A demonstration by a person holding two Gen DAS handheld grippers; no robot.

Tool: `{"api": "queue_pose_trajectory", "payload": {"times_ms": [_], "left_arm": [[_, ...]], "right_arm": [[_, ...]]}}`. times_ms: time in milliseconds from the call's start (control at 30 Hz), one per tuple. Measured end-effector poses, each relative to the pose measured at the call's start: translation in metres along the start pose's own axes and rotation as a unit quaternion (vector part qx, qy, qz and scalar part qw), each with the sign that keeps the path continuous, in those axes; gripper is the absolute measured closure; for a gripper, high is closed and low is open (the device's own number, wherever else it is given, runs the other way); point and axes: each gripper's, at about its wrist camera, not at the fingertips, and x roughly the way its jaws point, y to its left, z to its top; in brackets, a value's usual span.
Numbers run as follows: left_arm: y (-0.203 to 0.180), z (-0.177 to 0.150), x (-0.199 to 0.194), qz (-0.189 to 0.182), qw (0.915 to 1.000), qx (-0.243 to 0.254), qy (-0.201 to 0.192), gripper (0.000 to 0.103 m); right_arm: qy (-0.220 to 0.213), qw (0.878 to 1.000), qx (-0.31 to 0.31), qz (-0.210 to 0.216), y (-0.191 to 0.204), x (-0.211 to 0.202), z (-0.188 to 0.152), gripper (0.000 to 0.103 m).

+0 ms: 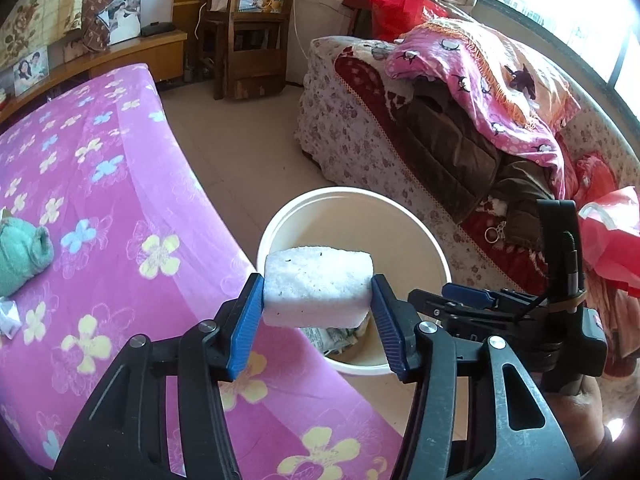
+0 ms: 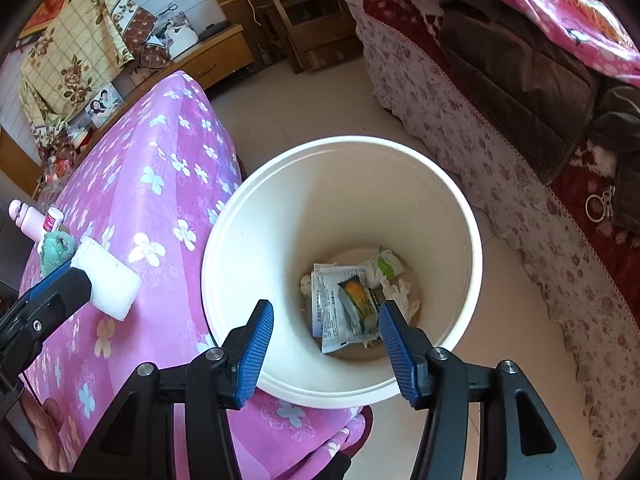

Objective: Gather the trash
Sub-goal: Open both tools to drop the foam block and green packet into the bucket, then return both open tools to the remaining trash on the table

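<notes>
My left gripper (image 1: 318, 300) is shut on a white foam block (image 1: 318, 286) and holds it over the near rim of the white bucket (image 1: 436, 252). The same block (image 2: 110, 284) shows in the right wrist view, held above the pink flowered tablecloth (image 2: 160, 184) beside the bucket (image 2: 256, 220). My right gripper (image 2: 326, 332) is open and empty above the bucket's mouth; it also shows in the left wrist view (image 1: 464, 296). Wrappers and crumpled paper (image 2: 352, 308) lie on the bucket's bottom.
A green cloth lump (image 1: 20, 252) and a foil scrap (image 1: 8, 316) lie on the table (image 1: 120, 184). A pink bottle (image 2: 30, 220) stands at its far end. A sofa with blankets (image 1: 460, 140) is to the right, a wooden chair (image 1: 248, 28) behind, tiled floor between.
</notes>
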Motion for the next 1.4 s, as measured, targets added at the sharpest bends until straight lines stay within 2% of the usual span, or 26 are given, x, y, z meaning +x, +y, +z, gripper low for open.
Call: {"api": "queue_pose_trajectory", "payload": {"times_ms": [133,367,533,667,933,1133,1267,1400], "left_arm": [[0.001,-0.001,-0.001,-0.01,0.9999,-0.002,0.002,0.05],[0.0,0.002,-0.004,-0.026,0.9996,-0.01,-0.005,0.036],[0.001,0.0,-0.003,-0.026,0.9996,-0.013,-0.003,0.034],[0.0,-0.003,-0.007,-0.011,0.9999,-0.006,-0.005,0.034],[0.007,-0.012,-0.023,0.044,0.9987,0.018,-0.018,0.034],[0.024,-0.02,-0.039,0.067,0.9972,0.01,-0.03,0.034],[0.039,-0.026,-0.054,0.083,0.9959,-0.002,-0.037,0.034],[0.057,-0.033,-0.07,0.102,0.9936,-0.013,-0.046,0.034]], "right_arm": [[0.004,1.0,0.008,0.007,-0.001,0.001,-0.003,0.05],[-0.005,1.0,0.011,0.009,-0.001,-0.008,-0.004,0.05],[-0.007,1.0,0.017,0.006,-0.006,-0.011,-0.004,0.05],[-0.005,1.0,0.019,0.007,-0.005,-0.012,-0.005,0.05],[-0.007,1.0,0.002,0.013,0.015,-0.019,-0.01,0.05],[-0.021,0.999,-0.023,0.021,0.044,-0.035,-0.013,0.049],[-0.035,0.998,-0.04,0.027,0.064,-0.045,-0.015,0.042],[-0.045,0.996,-0.062,0.039,0.091,-0.052,-0.017,0.041]]}}
